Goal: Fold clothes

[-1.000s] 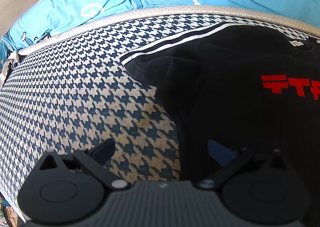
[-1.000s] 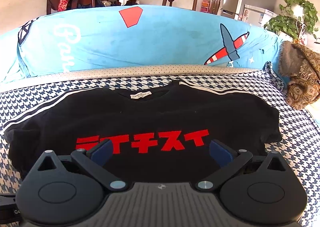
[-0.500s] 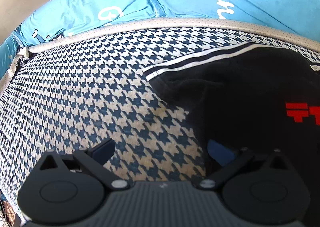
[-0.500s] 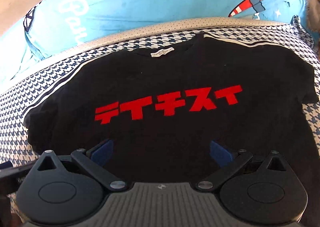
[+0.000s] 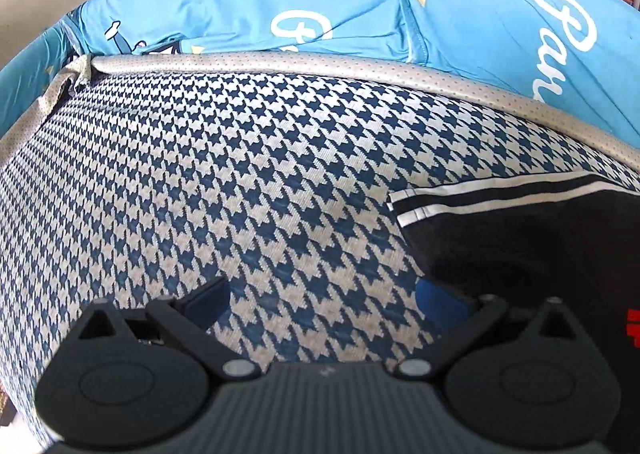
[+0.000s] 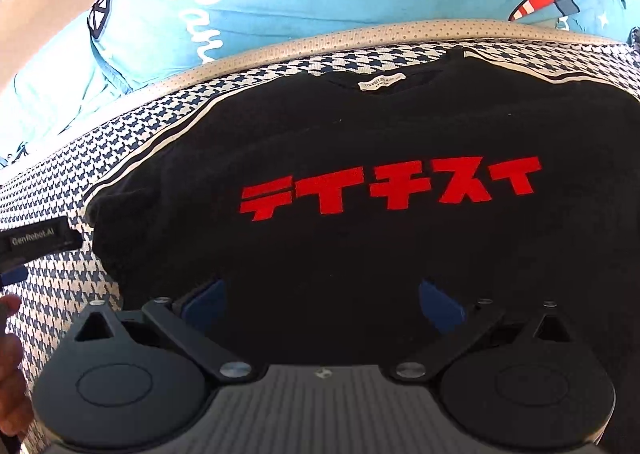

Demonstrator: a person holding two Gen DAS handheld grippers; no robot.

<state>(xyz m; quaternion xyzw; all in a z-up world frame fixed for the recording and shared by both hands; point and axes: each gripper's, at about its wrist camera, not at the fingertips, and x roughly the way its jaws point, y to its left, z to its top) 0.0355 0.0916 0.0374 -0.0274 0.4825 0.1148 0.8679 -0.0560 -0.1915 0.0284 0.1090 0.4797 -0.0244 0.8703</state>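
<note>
On houndstooth cushion (image 5: 240, 182): black T-shirt (image 6: 360, 238) lies flat, print up. Left gripper (image 5: 320, 294) has slid leftward off the shirt body, now beside the striped sleeve (image 5: 500, 206). Right gripper (image 6: 320, 302) has dropped closer over the hem. Both spread wide, empty (likely lining up the first fold).

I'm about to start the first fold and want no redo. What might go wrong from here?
1. The left tongs hang open mostly over the houndstooth cover, beside the striped sleeve; closing here may pinch the cover.
2. The right tongs are open over the black T-shirt body, risking a bunched fold.
</note>
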